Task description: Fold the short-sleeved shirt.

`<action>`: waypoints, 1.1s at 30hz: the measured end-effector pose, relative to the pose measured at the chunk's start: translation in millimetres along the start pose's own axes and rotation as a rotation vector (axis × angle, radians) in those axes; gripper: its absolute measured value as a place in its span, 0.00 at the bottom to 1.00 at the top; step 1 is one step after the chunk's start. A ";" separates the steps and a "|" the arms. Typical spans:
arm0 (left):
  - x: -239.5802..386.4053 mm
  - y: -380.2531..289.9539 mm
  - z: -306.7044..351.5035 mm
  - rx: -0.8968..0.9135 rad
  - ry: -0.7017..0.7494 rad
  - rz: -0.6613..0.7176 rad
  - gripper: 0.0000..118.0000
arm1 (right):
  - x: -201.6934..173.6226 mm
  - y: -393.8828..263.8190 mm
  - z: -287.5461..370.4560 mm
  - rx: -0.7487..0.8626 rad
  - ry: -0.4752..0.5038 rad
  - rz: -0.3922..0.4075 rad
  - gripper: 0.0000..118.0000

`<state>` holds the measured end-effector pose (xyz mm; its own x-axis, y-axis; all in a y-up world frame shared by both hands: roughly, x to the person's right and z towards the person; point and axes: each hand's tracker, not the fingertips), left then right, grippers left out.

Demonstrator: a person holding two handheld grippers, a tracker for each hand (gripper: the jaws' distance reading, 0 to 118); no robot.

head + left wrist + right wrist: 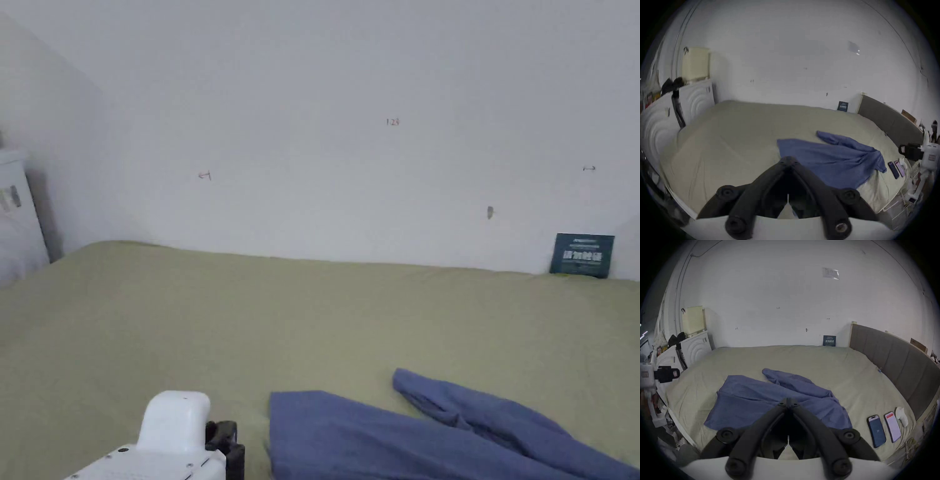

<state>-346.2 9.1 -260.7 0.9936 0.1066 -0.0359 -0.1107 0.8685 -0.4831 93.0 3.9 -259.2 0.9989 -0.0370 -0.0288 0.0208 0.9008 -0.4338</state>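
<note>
Shirt (778, 400) on bed (843, 369), two phones (877, 430) right of it

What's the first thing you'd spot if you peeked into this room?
A blue shirt lies rumpled and unfolded on the near side of a wide green bed. Two phones lie side by side near the bed's right corner. Both hand-held grippers, left and right, hang shut above the shirt's near edge, holding nothing.
</note>
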 end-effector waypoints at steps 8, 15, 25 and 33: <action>-7.7 10.9 -47.7 -0.082 -0.011 0.008 0.00 | -2.9 -1.5 -10.9 -0.022 0.010 0.027 0.00; -26.2 47.2 -182.0 -0.146 -0.160 0.150 0.96 | 19.4 2.7 -49.5 -0.078 -0.016 0.019 0.00; -11.7 66.6 -377.8 -0.435 -0.081 -0.011 0.97 | 59.3 -14.7 -64.7 -0.149 -0.064 0.006 0.00; 22.0 43.0 -383.5 -0.463 0.089 -0.052 0.58 | 88.9 -32.1 -66.1 -0.193 -0.141 -0.047 0.00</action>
<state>-321.4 -136.8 -617.8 0.9978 0.0088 -0.0664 -0.0598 0.5627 -0.8245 178.3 -56.9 -307.3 0.9933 -0.0039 0.1158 0.0726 0.7998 -0.5959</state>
